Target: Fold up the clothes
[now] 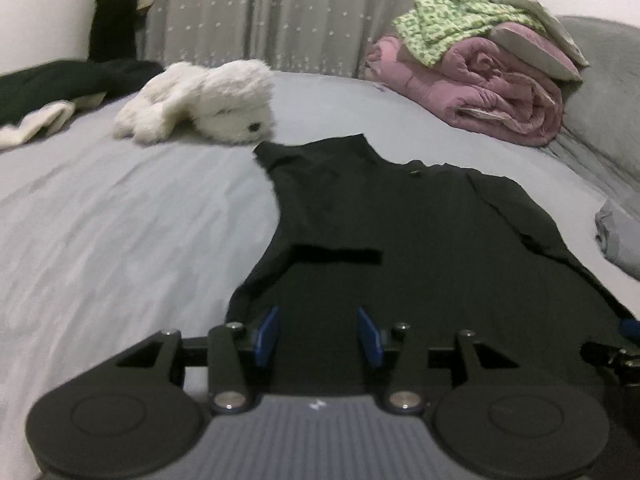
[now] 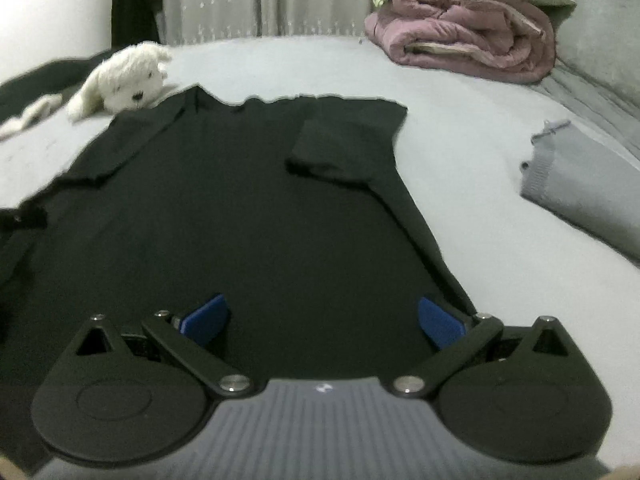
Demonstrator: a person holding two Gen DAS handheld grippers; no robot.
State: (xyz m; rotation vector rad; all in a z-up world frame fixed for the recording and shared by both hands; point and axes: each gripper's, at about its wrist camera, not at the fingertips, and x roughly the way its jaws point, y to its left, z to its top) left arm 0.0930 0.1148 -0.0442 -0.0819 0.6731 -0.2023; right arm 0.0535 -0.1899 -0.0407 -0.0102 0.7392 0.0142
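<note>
Black shirt (image 2: 240,208) lay spread flat on the pale grey bedsheet (image 1: 120,220), its hem end nearest my two tools and its collar end pointing toward the far side of the bed. Both sleeves were folded inward over the body: in the right wrist view I saw one short sleeve (image 2: 344,148) lying across the chest on the right side, and the other one turned in along the left edge.

My left gripper (image 1: 318,334) sat low over the hem near the shirt's left edge, its blue fingers (image 1: 268,334) apart with dark cloth showing between them; I could not tell whether they touched the fabric. My right gripper (image 2: 320,320) stood spread wider over the hem near the right edge, its blue fingers (image 2: 440,322) well apart and gripping nothing I could see.

Beyond the collar lay a white plush toy (image 1: 208,100), just beside the shirt's far left corner. A rolled pink quilt (image 1: 492,92) with a green patterned cloth (image 1: 452,24) on top sat at the far right, by the grey headboard (image 1: 600,92). A folded grey garment (image 2: 580,184) rested on the sheet to the right of the shirt, apart from it. Dark clothing (image 1: 68,84) lay at the far left.
</note>
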